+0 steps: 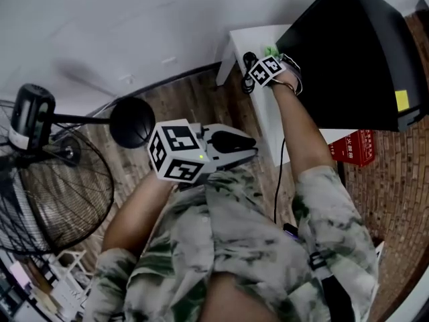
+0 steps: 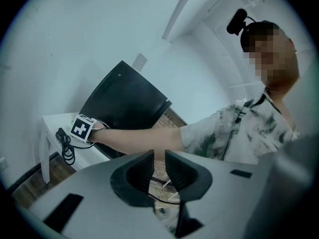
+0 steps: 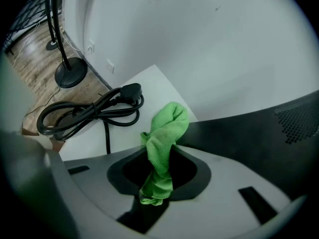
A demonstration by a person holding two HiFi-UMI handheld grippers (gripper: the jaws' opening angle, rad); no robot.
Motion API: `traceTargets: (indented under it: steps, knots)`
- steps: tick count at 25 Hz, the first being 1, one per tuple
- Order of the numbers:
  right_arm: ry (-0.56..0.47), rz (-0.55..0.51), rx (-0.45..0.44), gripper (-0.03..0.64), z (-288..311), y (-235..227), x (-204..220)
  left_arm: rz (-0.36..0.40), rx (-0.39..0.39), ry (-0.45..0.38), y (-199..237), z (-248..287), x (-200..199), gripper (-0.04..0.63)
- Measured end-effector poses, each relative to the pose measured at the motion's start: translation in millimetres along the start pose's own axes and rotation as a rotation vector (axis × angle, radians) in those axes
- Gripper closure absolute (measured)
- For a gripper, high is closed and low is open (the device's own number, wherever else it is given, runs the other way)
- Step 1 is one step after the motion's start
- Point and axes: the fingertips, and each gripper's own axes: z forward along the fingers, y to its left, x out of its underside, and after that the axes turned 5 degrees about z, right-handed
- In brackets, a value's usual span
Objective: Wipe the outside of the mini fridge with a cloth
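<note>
At the back corner of the white counter (image 1: pixel 253 37), the right claw (image 1: pixel 271 54) is reached out on a straight arm toward the black mini fridge (image 1: pixel 348 52). In the right gripper view I read its jaws as clamped on a green cloth (image 3: pixel 167 128), pinched about mid-length, with one wad standing up past the jaw tips and a shorter tail hanging back behind them. The upper wad sits right at the fridge's dark side wall, low down near the counter top; I cannot tell whether cloth and fridge actually touch. The fridge stands on the counter close to the white wall, with a small yellow sticker (image 1: pixel 401 100) near one corner. A coiled black power cord (image 3: pixel 84 113) with its plug lies on the counter just left of the cloth, apart from it. The left claw (image 2: pixel 159 164) is held back near the person's chest, well apart from the fridge. In the left gripper view its jaws are nearly together, with only a thin gap between them and nothing in it; past them I see the outstretched right arm and the fridge. A standing fan (image 1: pixel 47 193) with a round black base (image 1: pixel 132 121) is on the wood floor (image 1: pixel 194 99), off to the left of the counter. A red box (image 1: pixel 355 146) shows just below the fridge in the head view; I cannot tell what it rests on.
</note>
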Motion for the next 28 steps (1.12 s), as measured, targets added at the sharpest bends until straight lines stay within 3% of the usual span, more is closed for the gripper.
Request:
traceTargets:
  steps: [8, 17, 20, 28]
  knots:
    - [-0.114, 0.095, -0.100, 0.511, -5.0, 8.2, -13.6, 0.002, -0.054, -0.010, 31.7, 23.7, -19.7, 0.518]
    - [-0.370, 0.269, -0.230, 0.511, -53.8, -1.7, -9.3, 0.045, -0.174, -0.045, 56.8, 62.6, -29.9, 0.518]
    - [-0.453, 0.317, -0.296, 0.511, -88.1, 11.0, 10.7, 0.075, -0.206, -0.044, 40.7, 75.7, -22.0, 0.518]
    - [-0.663, 0.243, -0.385, 0.511, -200.2, 69.2, 98.1, 0.197, -0.256, -0.074, -49.9, 113.4, 19.2, 0.520]
